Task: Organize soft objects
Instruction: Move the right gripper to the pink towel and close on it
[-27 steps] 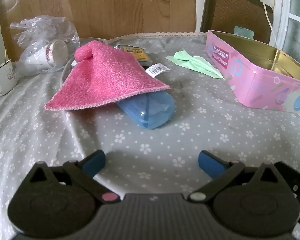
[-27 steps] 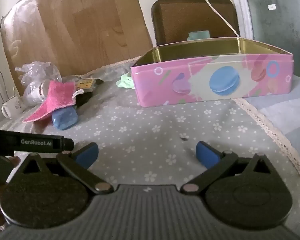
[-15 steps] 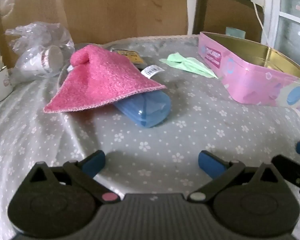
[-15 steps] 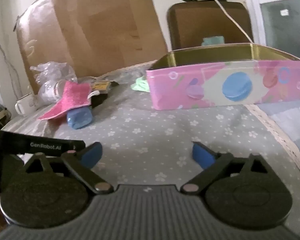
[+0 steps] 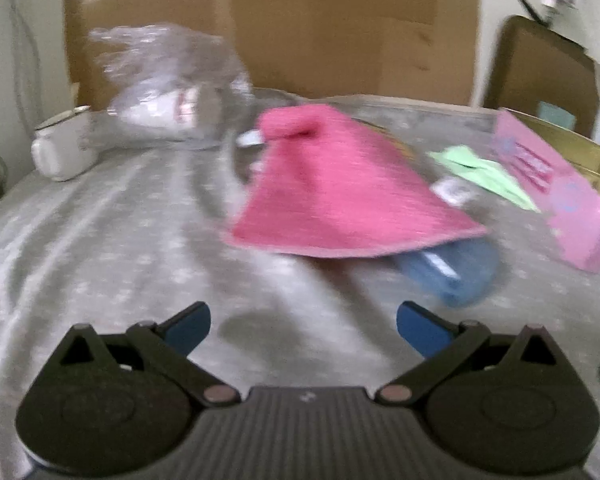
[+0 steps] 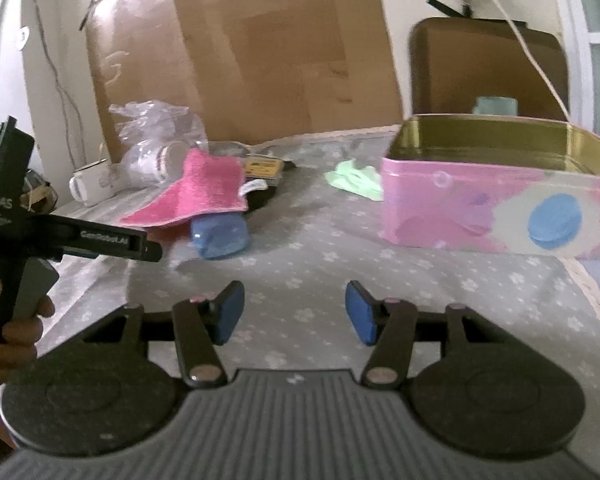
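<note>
A pink knitted cloth (image 5: 340,196) lies draped over a blue plastic case (image 5: 452,272) on the grey flowered tablecloth; both also show in the right wrist view, the cloth (image 6: 196,196) and the case (image 6: 220,234). A light green cloth (image 5: 484,172) lies flat beside an open pink tin (image 5: 556,184), which is seen empty in the right wrist view (image 6: 496,200). My left gripper (image 5: 302,326) is open and empty, short of the pink cloth. My right gripper (image 6: 294,312) is open and empty over bare tablecloth.
A crumpled clear plastic bag (image 5: 168,84) holding a cup and a white mug (image 5: 62,152) stand at the back left. A large cardboard box (image 6: 244,52) and a brown chair back (image 6: 488,68) rise behind the table. The table's edge (image 6: 592,296) runs at the right.
My left gripper has swung left, so the pink cloth and tin now sit further right in its blurred view. My right gripper's jaws have narrowed, and its view has turned left.
</note>
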### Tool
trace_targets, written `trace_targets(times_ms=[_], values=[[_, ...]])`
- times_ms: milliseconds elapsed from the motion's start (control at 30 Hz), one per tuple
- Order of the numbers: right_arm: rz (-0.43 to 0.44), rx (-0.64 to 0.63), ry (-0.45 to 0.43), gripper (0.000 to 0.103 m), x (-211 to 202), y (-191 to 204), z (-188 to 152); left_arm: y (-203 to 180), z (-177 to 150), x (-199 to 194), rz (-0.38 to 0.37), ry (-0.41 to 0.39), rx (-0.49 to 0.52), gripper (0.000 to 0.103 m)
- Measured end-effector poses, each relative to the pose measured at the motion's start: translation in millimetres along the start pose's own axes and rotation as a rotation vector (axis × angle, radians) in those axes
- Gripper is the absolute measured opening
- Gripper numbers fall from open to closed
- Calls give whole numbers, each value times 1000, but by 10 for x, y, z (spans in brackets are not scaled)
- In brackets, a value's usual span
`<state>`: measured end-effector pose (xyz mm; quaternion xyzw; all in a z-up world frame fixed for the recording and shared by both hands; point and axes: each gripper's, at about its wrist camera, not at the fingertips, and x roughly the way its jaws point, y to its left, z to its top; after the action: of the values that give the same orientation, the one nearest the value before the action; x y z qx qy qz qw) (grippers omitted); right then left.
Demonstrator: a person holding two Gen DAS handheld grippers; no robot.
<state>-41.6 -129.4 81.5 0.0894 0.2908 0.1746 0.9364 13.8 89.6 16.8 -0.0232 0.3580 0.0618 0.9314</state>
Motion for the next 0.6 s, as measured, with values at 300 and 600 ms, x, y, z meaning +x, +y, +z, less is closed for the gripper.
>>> trace_targets(times_ms=[300,600], values=[[54,-77,32,59,210,267,111,403,0,110,131,-37,-35,103],[67,-138,25,59,413,450,297,524,-52,139,93,-28,-98,103]])
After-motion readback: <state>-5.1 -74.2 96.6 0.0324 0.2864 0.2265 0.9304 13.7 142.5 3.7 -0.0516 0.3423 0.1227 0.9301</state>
